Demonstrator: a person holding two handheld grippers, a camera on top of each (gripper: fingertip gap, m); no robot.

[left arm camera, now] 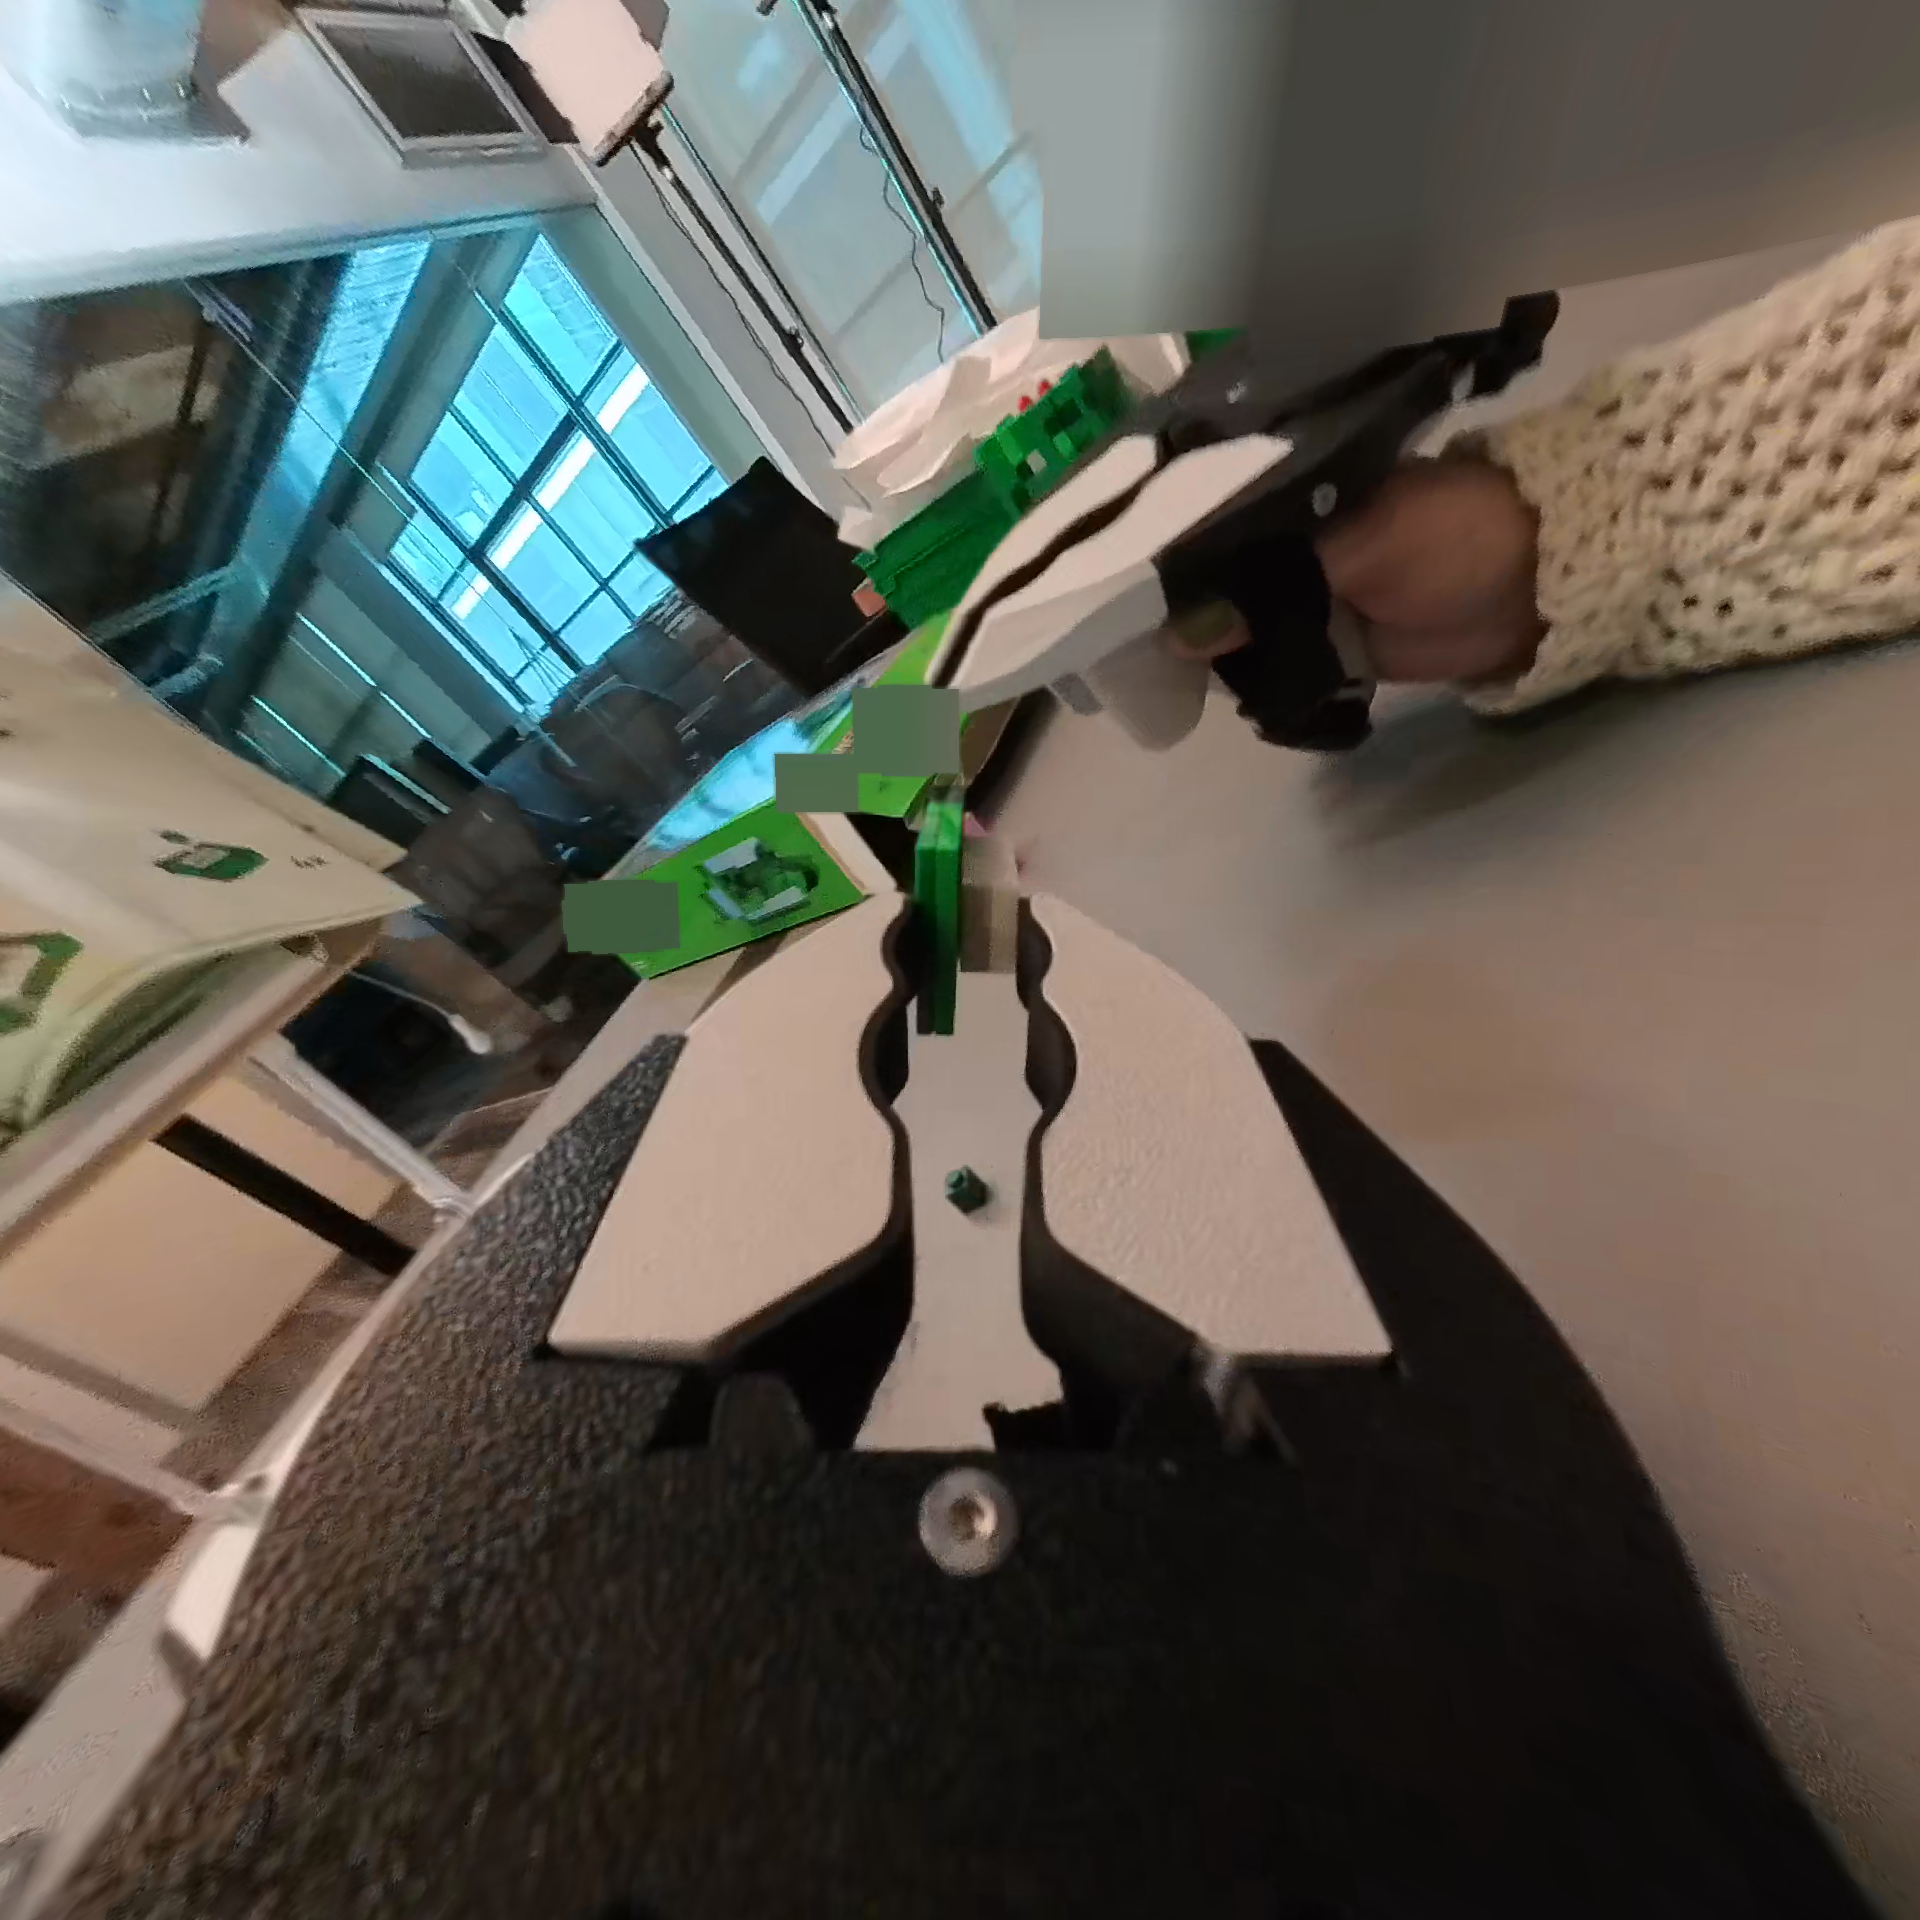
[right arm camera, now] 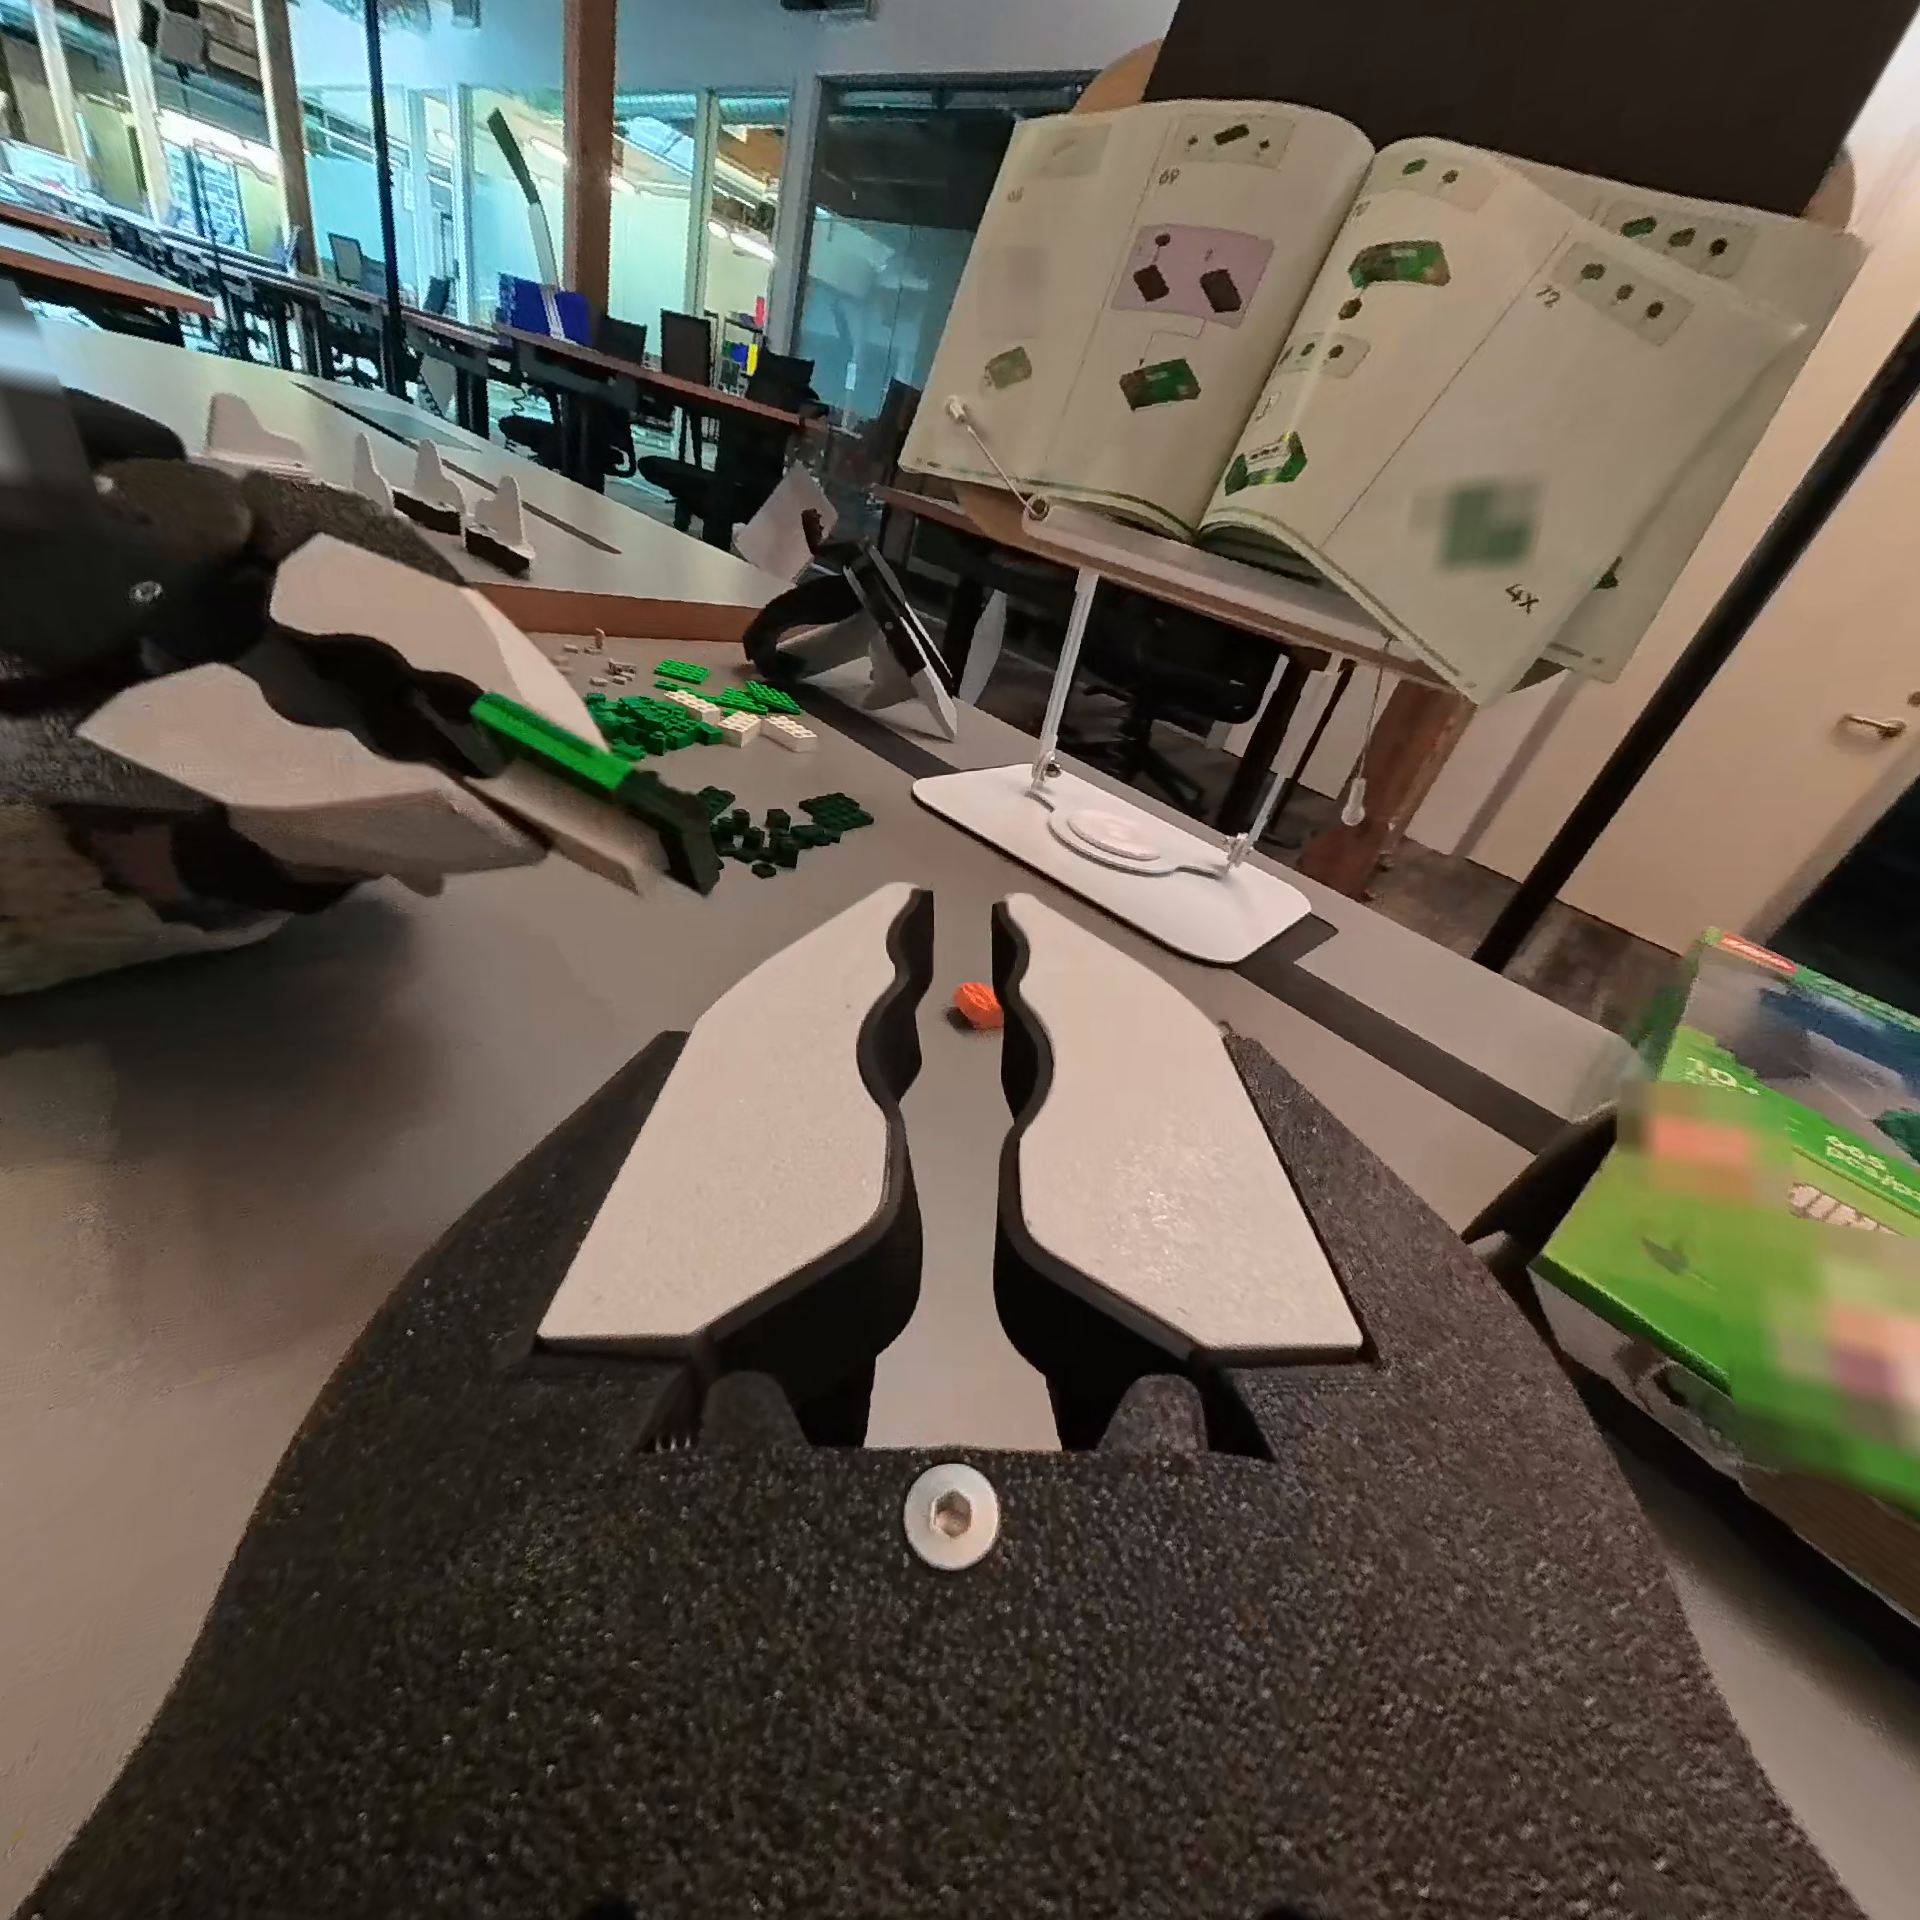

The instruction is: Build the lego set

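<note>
My left gripper (left arm camera: 961, 935) pinches a green plate stack (left arm camera: 937, 914); my right gripper (right arm camera: 961, 914), slightly spread and empty, should next fetch the orange stud (right arm camera: 977, 1006).

Evenly bright, daylight from windows (left arm camera: 499, 499) beyond the bench (right arm camera: 260, 1143); soft shadows beneath tongs; strong wide-angle bending at edges; motion blur smearing box (right arm camera: 1787, 1195) and booklet (left arm camera: 125, 935).

Open-plan office, rows of desks (right arm camera: 644, 384), black office chairs (right arm camera: 717, 457), glass partition walls (right arm camera: 748, 208), big windows (left arm camera: 540, 499)
</note>
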